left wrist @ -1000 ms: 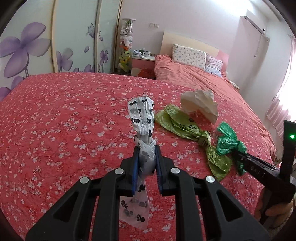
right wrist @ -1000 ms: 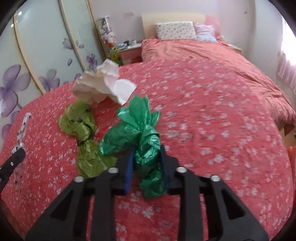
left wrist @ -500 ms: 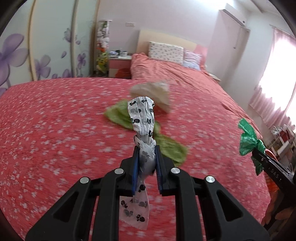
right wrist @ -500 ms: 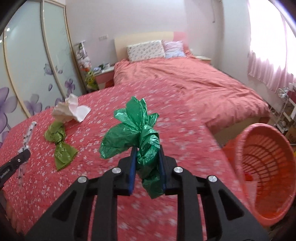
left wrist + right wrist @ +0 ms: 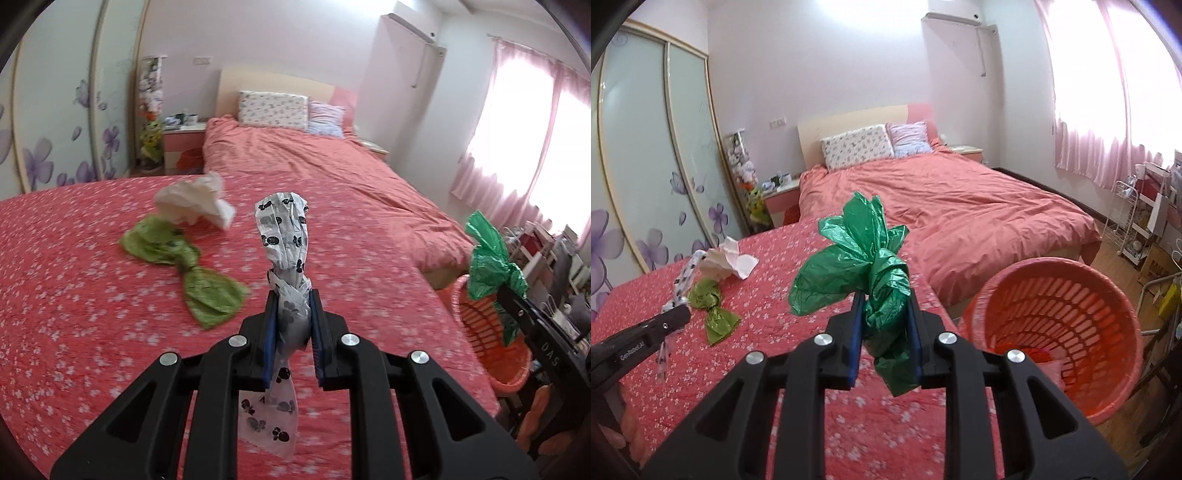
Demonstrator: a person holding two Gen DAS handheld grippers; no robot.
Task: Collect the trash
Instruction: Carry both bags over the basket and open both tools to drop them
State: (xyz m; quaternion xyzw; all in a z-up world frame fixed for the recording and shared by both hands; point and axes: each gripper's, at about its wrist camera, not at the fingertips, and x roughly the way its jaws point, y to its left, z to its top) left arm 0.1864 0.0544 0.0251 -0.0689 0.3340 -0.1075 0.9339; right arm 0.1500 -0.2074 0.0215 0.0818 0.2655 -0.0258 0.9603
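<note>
Left gripper [image 5: 291, 314]: clenched on the knotted paw-print bag [image 5: 282, 236], carried clear of the floral bedspread [image 5: 74, 295]. Olive bag [image 5: 184, 266] and crumpled white paper [image 5: 192, 203] remain on the spread at 10 o'clock. Right gripper [image 5: 884, 321]: clenched on the green bag [image 5: 857, 266]. Change: both grippers have swung away from the pile, and the red basket [image 5: 1108, 288], absent a second ago, now sits at 3 o'clock. Its contents are unclear, possibly earlier trash. Drop-off is probably next; two items await collection.

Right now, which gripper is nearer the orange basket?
Right. The right gripper, shut on the green bag, hangs just beside the orange basket. The left gripper, holding the white spotted bag, is over the bedspread, farther away.
</note>
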